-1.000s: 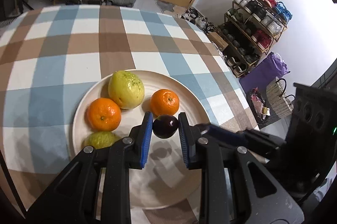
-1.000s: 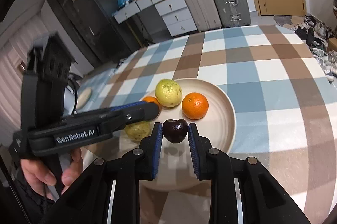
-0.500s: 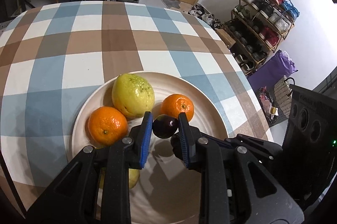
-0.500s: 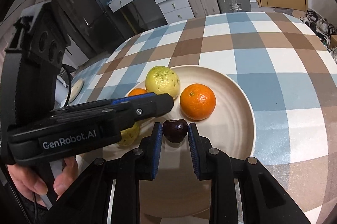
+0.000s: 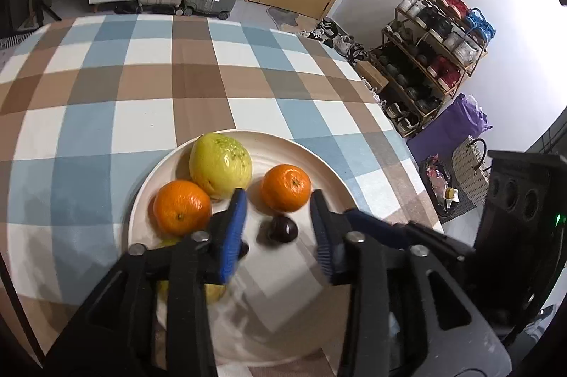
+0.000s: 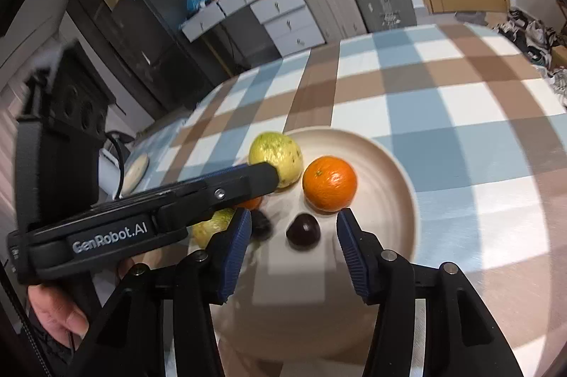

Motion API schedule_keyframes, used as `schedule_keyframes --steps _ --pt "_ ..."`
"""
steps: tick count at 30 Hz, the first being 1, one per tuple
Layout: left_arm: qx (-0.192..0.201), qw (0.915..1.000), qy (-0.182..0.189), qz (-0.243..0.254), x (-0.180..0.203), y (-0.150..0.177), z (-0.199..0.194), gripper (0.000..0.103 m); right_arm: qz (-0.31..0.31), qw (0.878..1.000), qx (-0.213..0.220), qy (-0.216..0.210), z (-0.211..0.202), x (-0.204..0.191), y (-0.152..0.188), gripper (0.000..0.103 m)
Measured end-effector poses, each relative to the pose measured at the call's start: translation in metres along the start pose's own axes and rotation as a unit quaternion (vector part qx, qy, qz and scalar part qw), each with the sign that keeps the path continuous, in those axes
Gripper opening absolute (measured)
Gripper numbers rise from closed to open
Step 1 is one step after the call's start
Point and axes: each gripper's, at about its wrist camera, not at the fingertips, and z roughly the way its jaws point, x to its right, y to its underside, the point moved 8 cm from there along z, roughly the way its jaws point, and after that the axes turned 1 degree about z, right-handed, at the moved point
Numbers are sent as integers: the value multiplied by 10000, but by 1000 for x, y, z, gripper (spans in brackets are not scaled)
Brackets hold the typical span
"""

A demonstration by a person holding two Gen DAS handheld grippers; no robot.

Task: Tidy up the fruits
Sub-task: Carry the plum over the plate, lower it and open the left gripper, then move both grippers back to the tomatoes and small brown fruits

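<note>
A: Starting at the left of the left wrist view: what sits on the plate (image 5: 333, 164)?

B: An orange (image 5: 182, 206) at the left, touching a yellow-green guava (image 5: 219, 164) just behind it. A second orange (image 5: 285, 187) is right of the guava, apart from it. A second greenish fruit (image 5: 212, 292) is mostly hidden under the left gripper (image 5: 278, 228).

A: And the dark fruit?

B: A dark plum (image 5: 281, 229) lies on the plate, just in front of the second orange. It is between the left gripper's blue pads (image 5: 234, 231), but neither pad touches it. The jaws have just been opening and stand apart.

A: The right wrist view, same order?

B: A hand (image 6: 56, 313) at the far left holds the left gripper's black body, which reaches across over the plate's left side. Then come the guava (image 6: 280, 153), the orange (image 6: 329, 178), and below them the plum (image 6: 303, 231). A smaller dark fruit (image 6: 260, 224) lies blurred beside the left pad. The right gripper (image 6: 294, 235) also brackets the plum; its jaws have just been widening, with clear gaps on both sides.

A: The surface?

B: A checked tablecloth (image 6: 460, 114), blue, brown and white.
</note>
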Motion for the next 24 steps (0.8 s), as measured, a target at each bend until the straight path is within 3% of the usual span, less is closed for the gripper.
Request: schedule_keyframes --steps 3,5,8,10,16,18,20,24 --pt "271 9994 -164 170 7 2 -27 52 13 9999 151 32 -21 -1 -2 57" --pt "483 9982 -255 228 12 4 -48 64 -9 9994 328 119 -37 -1 -3 73" --pt "784 9955 -388 379 21 10 -80 78 -162 9977 563 333 -61 -2 -2 84" --pt "981 9930 -452 483 28 17 -98 81 -198 9970 625 422 -73 -4 3 90" --pt "1249 9877 -651 685 45 46 -146 85 -223 9961 703 482 -103 -9 23 94" --pt "1361 9858 -729 661 49 58 -161 89 -217 9959 749 467 -113 -12 30 96" --pt "1487 9832 -843 645 52 71 -173 101 -279 9953 797 474 -124 -18 37 97" --pt "1645 9780 -1109 639 57 97 -195 102 -510 9920 1018 547 -147 -29 45 100"
